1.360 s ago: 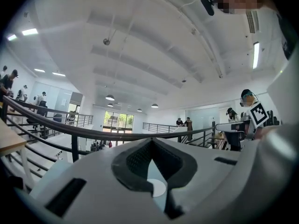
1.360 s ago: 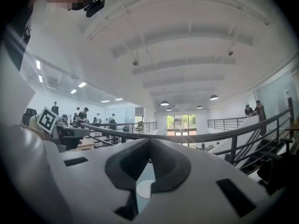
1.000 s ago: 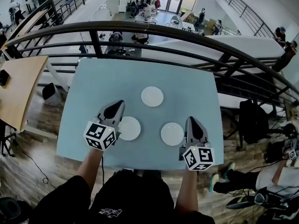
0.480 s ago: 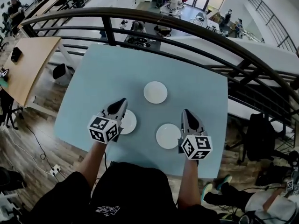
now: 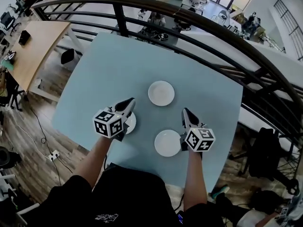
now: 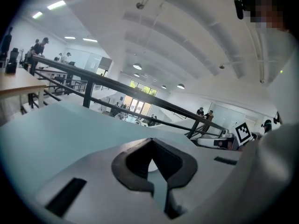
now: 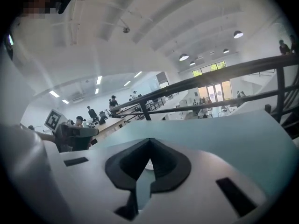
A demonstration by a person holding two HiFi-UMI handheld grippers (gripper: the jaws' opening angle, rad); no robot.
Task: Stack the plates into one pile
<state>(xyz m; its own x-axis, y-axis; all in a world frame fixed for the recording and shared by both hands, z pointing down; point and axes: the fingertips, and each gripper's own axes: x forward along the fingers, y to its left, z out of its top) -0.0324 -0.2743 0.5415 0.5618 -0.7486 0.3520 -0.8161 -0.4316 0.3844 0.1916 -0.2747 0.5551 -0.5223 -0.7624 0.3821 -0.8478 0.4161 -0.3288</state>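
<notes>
Three white plates lie apart on the light blue table (image 5: 104, 65). The far plate (image 5: 161, 93) is in the middle. My left gripper (image 5: 129, 101) is shut and empty, and it hangs over the left plate (image 5: 129, 123), hiding most of it. The near plate (image 5: 167, 143) lies just left of my right gripper (image 5: 185, 112), which is shut with nothing in it. In the left gripper view the closed left gripper (image 6: 150, 141) shows only a sliver of a plate (image 6: 151, 165) past its tips. The right gripper view shows the shut right gripper (image 7: 149, 141) the same way.
A black metal railing (image 5: 199, 20) runs along the table's far and right edges, with a drop to a lower floor behind it. A wooden table (image 5: 38, 46) stands at the left. The person's arms and dark shirt (image 5: 128, 197) fill the near edge.
Both grippers have sunk toward the table and stayed shut. The left one now covers more of the left plate. The right one has come in beside the near plate.
</notes>
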